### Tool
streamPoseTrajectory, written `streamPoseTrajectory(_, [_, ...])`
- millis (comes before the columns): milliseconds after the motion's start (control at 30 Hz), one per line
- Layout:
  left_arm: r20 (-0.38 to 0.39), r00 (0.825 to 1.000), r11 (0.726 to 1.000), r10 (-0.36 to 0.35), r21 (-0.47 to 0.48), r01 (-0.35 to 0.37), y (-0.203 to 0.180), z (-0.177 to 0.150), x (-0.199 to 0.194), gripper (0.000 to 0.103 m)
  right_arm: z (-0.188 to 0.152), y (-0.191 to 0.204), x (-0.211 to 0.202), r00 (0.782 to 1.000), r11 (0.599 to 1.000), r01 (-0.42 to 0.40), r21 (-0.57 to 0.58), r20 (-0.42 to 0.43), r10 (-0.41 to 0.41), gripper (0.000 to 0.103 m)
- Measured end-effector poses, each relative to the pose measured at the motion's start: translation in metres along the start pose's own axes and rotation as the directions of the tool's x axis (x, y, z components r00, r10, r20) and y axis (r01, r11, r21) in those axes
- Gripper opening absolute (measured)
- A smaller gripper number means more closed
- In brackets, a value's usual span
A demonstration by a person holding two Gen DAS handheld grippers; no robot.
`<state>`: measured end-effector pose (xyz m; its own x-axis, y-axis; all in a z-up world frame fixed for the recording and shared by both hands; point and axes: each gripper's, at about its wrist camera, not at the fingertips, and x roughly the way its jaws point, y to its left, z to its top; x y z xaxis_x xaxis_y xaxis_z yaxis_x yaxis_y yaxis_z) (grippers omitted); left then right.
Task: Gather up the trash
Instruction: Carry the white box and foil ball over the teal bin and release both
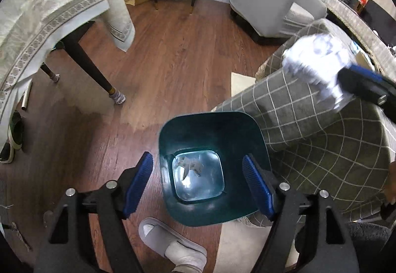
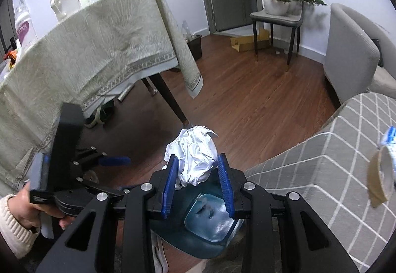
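The left tool (image 1: 198, 181) is open wide and holds nothing. It hangs over the bin (image 1: 212, 134) on the floor (image 1: 173, 50). A bit of paper (image 1: 189, 165) lies at the bottom of the bin. The right tool (image 2: 196, 174) squeezes a paper ball (image 2: 195, 154), just above the bin, near the sofa (image 2: 334, 149).

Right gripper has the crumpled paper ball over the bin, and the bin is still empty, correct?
Not quite: the teal bin is not empty. The left wrist view shows a paper scrap lying on its bottom. The rest holds: the right gripper grips the crumpled paper ball above the bin.
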<state>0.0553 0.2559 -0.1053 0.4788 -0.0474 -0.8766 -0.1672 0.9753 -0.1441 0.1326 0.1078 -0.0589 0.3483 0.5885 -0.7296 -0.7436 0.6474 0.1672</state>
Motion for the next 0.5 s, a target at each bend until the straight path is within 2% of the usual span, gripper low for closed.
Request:
streamPoseTrajectory(233, [0.107,0.994,0.999,-0.029,-0.043,0.034,0.019,0.007,-0.026,0.067,-0.006,0.002,0.034,0.995,0.999,0.053,-0.004,-0.086,-0.053,0.034])
streamPoseTrajectory(500, [0.222,0.973,0.997,-0.062,-0.035,0.072,0.02,0.011,-0.054,0.056,-0.022,0.003,0.075,0.978,0.998,0.068,0.001,-0.197,-0.066,0.034])
